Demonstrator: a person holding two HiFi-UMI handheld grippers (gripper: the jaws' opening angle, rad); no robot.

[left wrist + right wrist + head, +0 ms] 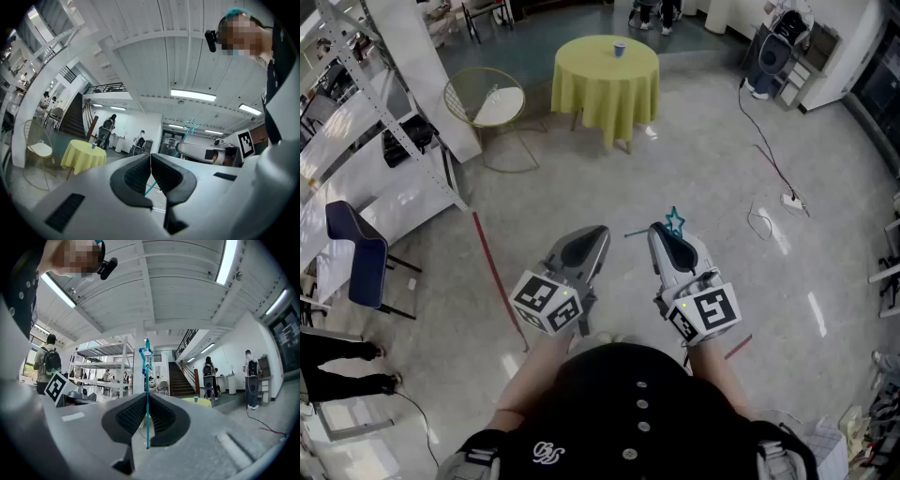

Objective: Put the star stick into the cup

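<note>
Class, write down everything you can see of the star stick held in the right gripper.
The star stick is a thin, straight teal rod, plastic by the look of it, topped with an open outline star of the same colour. The right gripper is shut on its shaft, clamping it from both sides. It stands upright across the level jaws, star above, plain lower end poking out below them. Nothing else touches it.
</note>
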